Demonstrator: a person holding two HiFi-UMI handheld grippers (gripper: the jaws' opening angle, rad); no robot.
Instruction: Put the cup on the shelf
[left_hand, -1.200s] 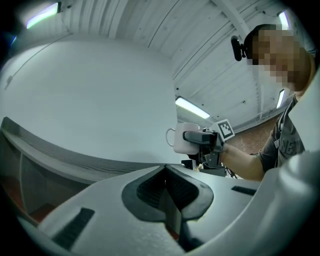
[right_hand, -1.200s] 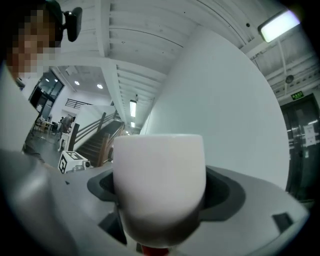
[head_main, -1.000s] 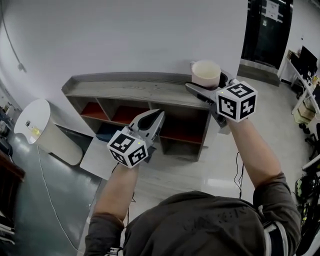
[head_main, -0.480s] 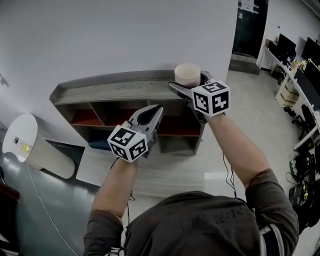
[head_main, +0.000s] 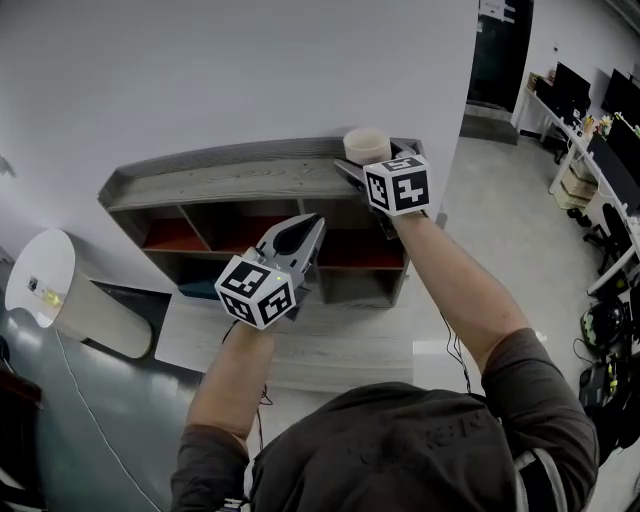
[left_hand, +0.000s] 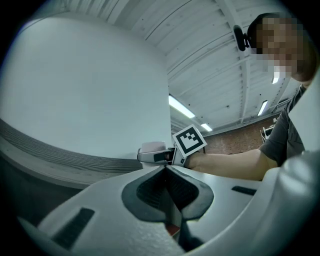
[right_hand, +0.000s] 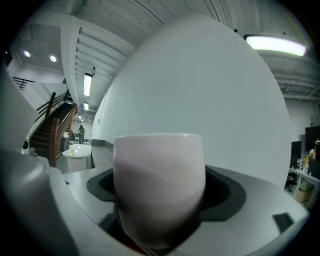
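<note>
Left forearm raised, left gripper (head_main: 314, 224) tilted upward before shelf (head_main: 220, 184) front; jaws pressed together, nothing between. Right arm stretched farther, right gripper (head_main: 364, 161) near level at right end of shelf top; jaws wide apart, pads clamped on sides of cup (right_hand: 159, 175). Cup upright above shelf top, close to wall; base contact unclear.
</note>
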